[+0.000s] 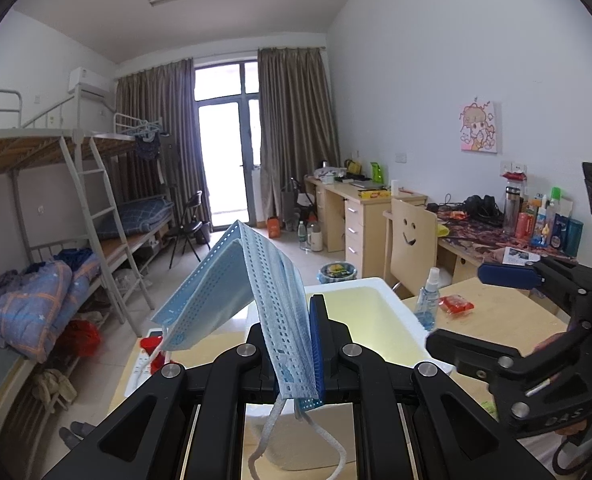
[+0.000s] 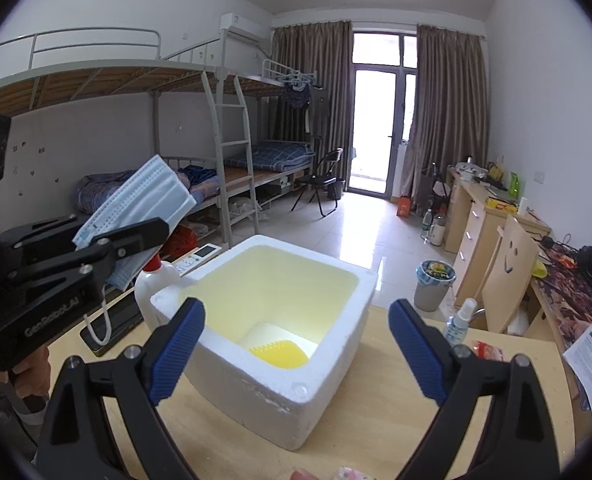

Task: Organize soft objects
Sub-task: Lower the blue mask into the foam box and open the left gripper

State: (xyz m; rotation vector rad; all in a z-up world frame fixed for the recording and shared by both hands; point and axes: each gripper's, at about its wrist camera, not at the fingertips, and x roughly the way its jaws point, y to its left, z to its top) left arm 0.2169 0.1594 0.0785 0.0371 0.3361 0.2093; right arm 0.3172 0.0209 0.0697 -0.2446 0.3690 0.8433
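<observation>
Black linkage arms of the left gripper (image 1: 296,344) fill the bottom of the left wrist view, jaws clenched on a folded blue face mask (image 1: 255,292). Mask pinched near one short end; the rest stands up and flops over to the left, ear loops dangling below the jaws.

Table (image 2: 223,436), pale wood, carries everything. On it a white foam box (image 2: 296,396), open-topped, a yellow ridged item (image 2: 280,354) lying in its near corner. Seen from the right wrist camera, the mask (image 2: 135,204) is held up in the air, left of the box and above a white bottle with a red cap (image 2: 153,284); not yet over the opening.

Right gripper (image 2: 296,352) hovers low in front of the box, jaws spread wide, nothing between them.

Small spray bottle (image 2: 458,320) stands right of the box; a red packet (image 1: 455,304) lies just beside it. A remote control (image 2: 199,256) sits behind the box.

Step in hand, as I judge it: carrying the mask to the box. Next move calls for swinging the left gripper rightward over the opening, lowering, then releasing; limp fabric and loose loops may snag on the rim or on the pads.
</observation>
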